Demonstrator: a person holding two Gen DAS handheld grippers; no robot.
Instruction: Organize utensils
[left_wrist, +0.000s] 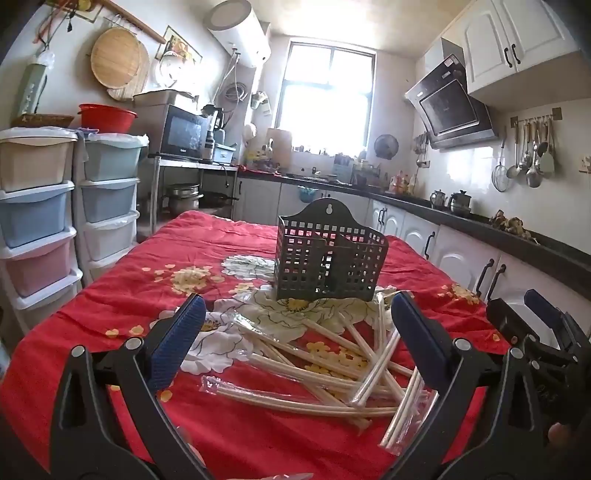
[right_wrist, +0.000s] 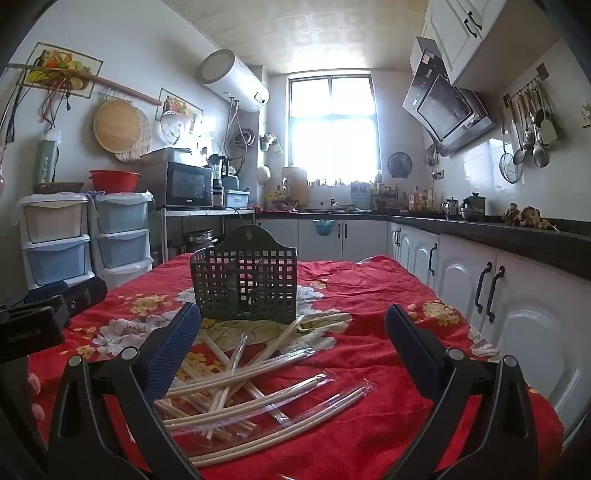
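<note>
Both the left gripper (left_wrist: 297, 328) and right gripper (right_wrist: 293, 341) hover wide open and empty before wrapped chopsticks (left_wrist: 325, 362) heaped in front of the basket (left_wrist: 327, 258), nothing sorted, a first pick seemingly next.

Tablecloth (left_wrist: 155, 295): red, white and yellow flower print. Basket (left_wrist: 325, 264): dark grey-green square grid. Chopsticks (left_wrist: 295, 369): cream, in clear wrappers. Gripper pads (left_wrist: 177, 339): ribbed blue, on black arms. Cabinets (right_wrist: 461, 273): white, black handles.

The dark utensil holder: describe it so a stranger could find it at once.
Find the red floral tablecloth covering the table in the kitchen's middle. Just beyond the loose heap of wrapped chopsticks stands the utensil holder, upright. It alone is a dark grid-walled basket with an arched back and hanging hole.
</note>
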